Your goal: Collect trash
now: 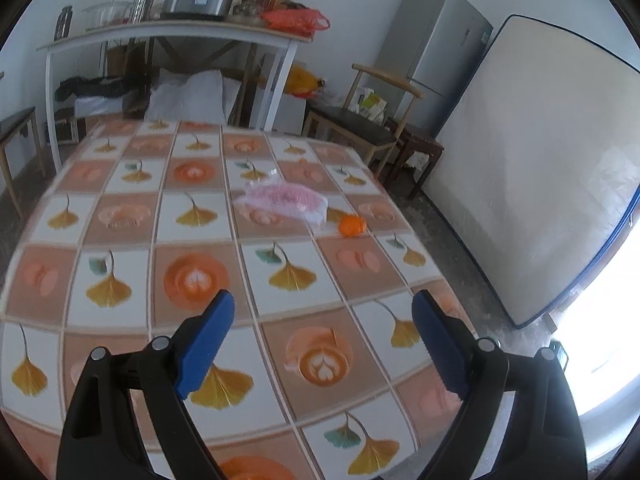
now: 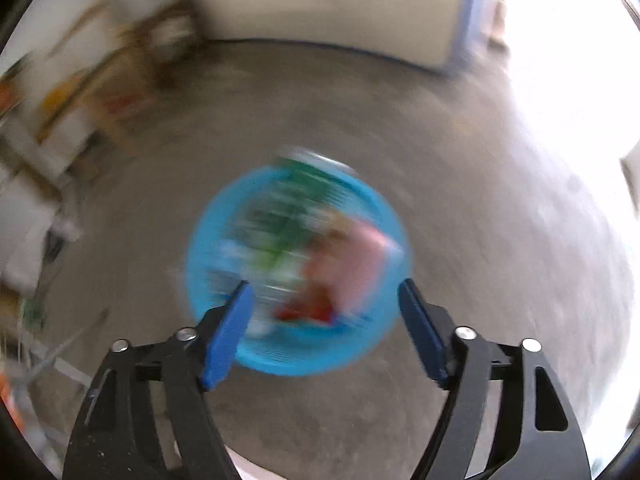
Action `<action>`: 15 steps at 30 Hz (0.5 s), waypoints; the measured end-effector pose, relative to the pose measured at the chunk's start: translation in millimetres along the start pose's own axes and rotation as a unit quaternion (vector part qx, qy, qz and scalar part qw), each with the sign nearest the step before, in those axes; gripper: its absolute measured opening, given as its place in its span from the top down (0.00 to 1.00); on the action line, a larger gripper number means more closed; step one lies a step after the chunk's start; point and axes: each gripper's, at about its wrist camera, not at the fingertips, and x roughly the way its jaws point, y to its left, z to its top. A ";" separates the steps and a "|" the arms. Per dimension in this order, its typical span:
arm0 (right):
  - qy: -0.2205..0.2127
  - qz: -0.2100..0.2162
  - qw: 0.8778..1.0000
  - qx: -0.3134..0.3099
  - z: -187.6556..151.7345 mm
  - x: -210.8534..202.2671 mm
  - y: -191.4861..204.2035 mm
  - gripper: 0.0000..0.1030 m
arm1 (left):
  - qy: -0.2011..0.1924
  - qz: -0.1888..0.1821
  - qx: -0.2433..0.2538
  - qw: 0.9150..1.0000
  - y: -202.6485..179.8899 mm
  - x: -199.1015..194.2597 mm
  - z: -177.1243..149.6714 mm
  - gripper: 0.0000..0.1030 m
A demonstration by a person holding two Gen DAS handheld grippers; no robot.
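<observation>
Right wrist view: our right gripper (image 2: 324, 322) hangs wide open and empty over the blue trash basket (image 2: 298, 268). Our left gripper (image 1: 324, 340), also spread and empty, faces a pink wrapper (image 1: 282, 198) at twelve o'clock on the tablecloth (image 1: 120, 280).

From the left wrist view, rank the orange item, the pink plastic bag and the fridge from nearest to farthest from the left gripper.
From the left gripper:
1. Orange item, on the tablecloth, right of centre.
2. Pink plastic bag, just beyond it and to its left; close, but slightly farther.
3. Fridge, against the back wall, far right.
</observation>
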 end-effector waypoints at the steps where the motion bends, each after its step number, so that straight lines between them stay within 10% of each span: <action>1: -0.001 0.032 0.999 -0.036 6.1 0.7 25.2 0.16 | -0.008 0.000 0.002 1.000 0.7 -1.8 4.1 0.12; 7: 0.081 0.161 0.974 -0.135 37.5 73.9 144.6 0.12 | -0.043 -0.004 -0.008 0.999 11.0 -11.2 21.9 0.07; 15: 0.233 0.071 0.955 -0.171 44.8 251.5 234.6 0.20 | -0.043 0.035 -0.003 0.998 25.7 -8.4 32.8 0.06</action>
